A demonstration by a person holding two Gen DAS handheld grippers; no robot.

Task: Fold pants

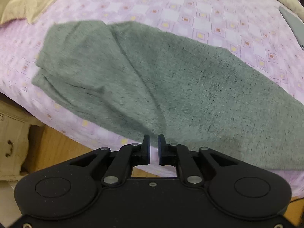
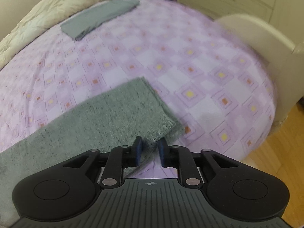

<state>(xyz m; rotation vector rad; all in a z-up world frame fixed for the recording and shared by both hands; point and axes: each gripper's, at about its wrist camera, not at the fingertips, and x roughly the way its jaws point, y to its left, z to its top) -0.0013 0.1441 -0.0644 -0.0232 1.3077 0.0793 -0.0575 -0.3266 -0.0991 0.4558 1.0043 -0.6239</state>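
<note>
The grey-green fleecy pants [image 1: 161, 79], of a soft napped knit with dark flecks, lie stretched flat in a long band across the bed near its front edge. In the left wrist view the wide end shows soft creases and doubled layers at the far left; in the right wrist view the narrow end [image 2: 133, 110] finishes in a straight hem, its corner turned over so a second layer shows beneath.

The left tongs [image 1: 153, 148], black plastic with dark blue pads, hang just over the near edge of the cloth. Their jaws stand slightly apart with a narrow slit between them and nothing pinched in it. The right tongs [image 2: 150, 152] sit at the hem corner; their jaws are spread a little wider, the fabric edge lies in the gap, and the pads do not press on it.

Under the pants is a lilac bedsheet [image 2: 190, 66] printed with nested squares with yellow and rust centres. A flat folded grey garment [image 2: 98, 19] rests well apart near a crumpled cream quilt [image 2: 47, 13]. A curved cream footboard [image 2: 266, 43] bounds the bed; a wooden floor [image 1: 57, 148] and a pale drawer cabinet [image 1: 11, 138] lie beside it.
</note>
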